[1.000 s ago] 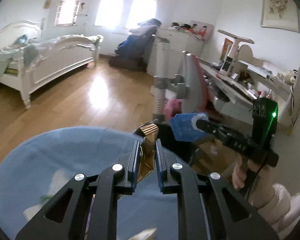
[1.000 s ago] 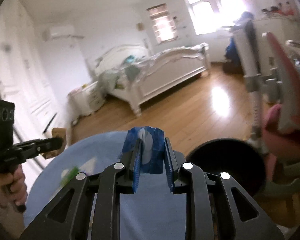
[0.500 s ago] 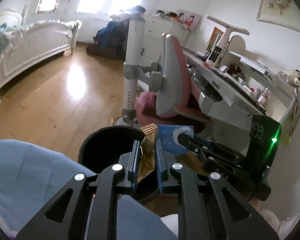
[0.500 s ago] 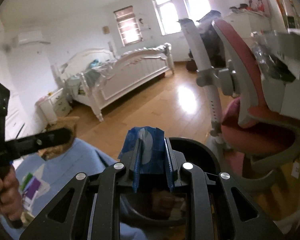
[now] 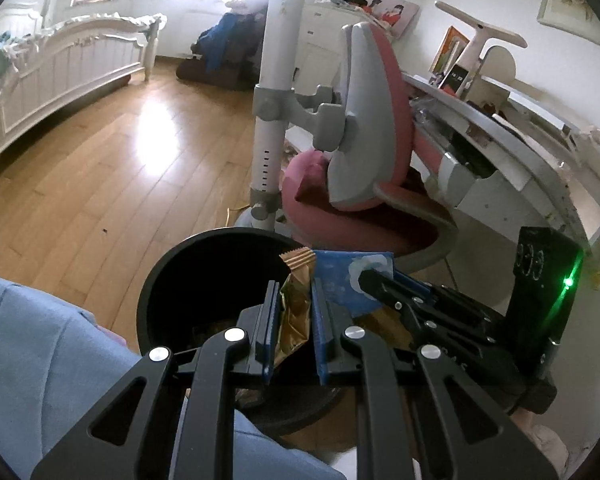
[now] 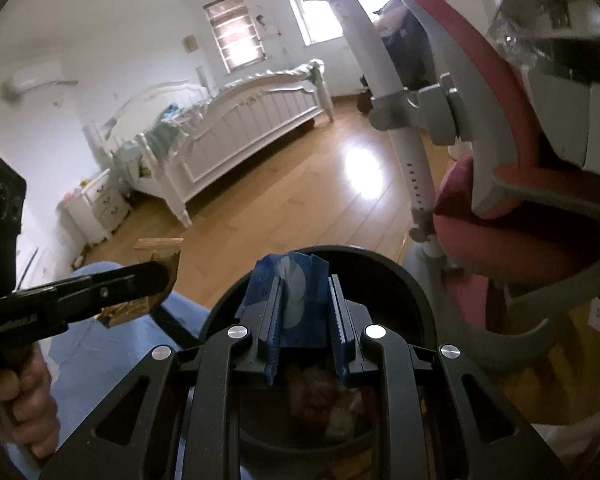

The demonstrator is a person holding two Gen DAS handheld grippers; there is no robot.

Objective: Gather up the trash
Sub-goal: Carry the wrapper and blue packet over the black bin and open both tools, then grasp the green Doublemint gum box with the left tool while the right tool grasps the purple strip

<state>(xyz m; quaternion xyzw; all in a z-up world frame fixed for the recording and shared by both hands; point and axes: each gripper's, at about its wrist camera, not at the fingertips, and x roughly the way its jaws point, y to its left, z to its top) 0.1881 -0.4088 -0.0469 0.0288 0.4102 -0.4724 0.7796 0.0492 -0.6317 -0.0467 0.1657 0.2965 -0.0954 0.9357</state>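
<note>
Bedroom, wooden floor: both grippers converge over black bin (image 5: 204, 280) beside pink chair (image 5: 364, 184). Left gripper (image 5: 292, 320) nearly closed, pinching gold wrapper (image 5: 294, 304) upright between blue pads, poised above bin mouth. Right gripper (image 6: 304, 320) likewise clamped narrow on blue wrapper (image 6: 288, 284), hanging over bin (image 6: 412, 300) interior where other rubbish lies. Wrappers held by edges, tilted downward, likely so release drops them straight inside. Blue fabric (image 5: 40, 360) fills lower left. Judged step: let go over bin

No legible text on anything.
</note>
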